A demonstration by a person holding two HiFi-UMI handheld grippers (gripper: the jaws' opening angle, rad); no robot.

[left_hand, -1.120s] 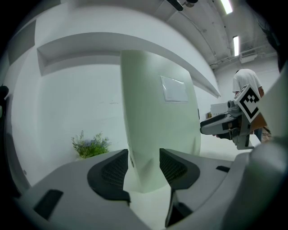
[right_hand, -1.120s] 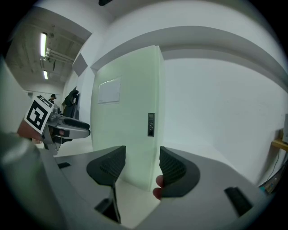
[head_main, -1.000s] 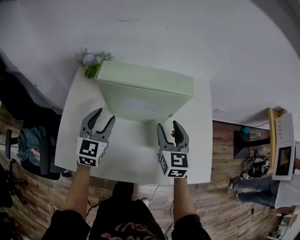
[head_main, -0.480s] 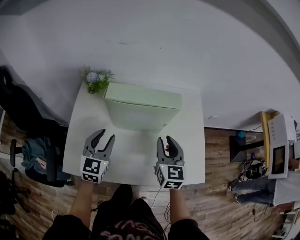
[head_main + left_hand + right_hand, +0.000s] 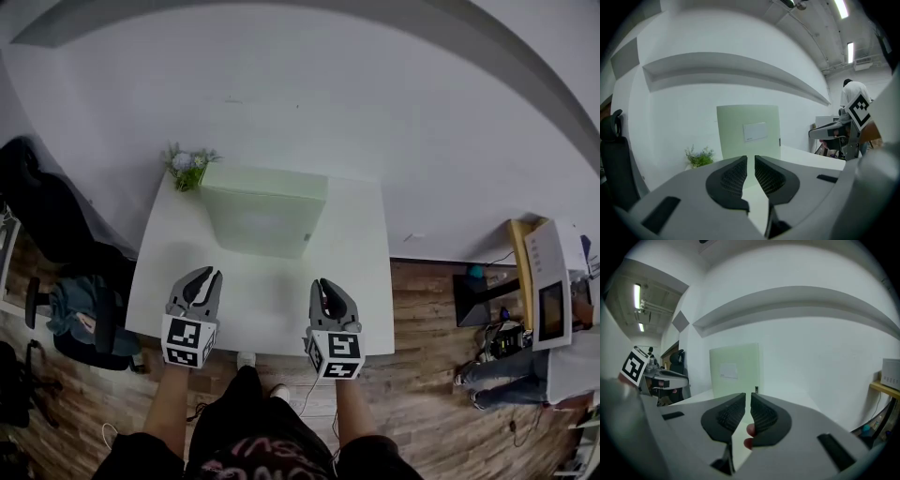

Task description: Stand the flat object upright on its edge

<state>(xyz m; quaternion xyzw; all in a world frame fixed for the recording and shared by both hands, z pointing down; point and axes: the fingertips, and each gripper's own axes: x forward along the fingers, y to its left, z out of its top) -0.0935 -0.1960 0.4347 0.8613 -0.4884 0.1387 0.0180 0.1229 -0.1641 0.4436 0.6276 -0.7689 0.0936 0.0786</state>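
Note:
The flat pale green box [image 5: 264, 220] stands upright on its edge at the back of the white table [image 5: 272, 305], close to the wall. It faces me in the left gripper view [image 5: 749, 136] and in the right gripper view [image 5: 735, 371], with a white label on its front. My left gripper [image 5: 208, 275] [image 5: 750, 159] hovers by the table's front edge, well short of the box. Its jaws have just been closing to a thin slit, with nothing between them. My right gripper [image 5: 325, 284] [image 5: 748, 396] is beside it, its jaws likewise just closed on nothing.
A small potted plant [image 5: 189, 166] [image 5: 698, 157] stands at the table's back left corner beside the box. A dark chair [image 5: 80, 314] sits left of the table. A yellow and white shelf unit [image 5: 548, 300] and a person [image 5: 506, 380] are far right on the wood floor.
Both grippers pulled back from the box toward the table's front edge and rose, and their jaws went from wide open to nearly closed. The box stays standing.

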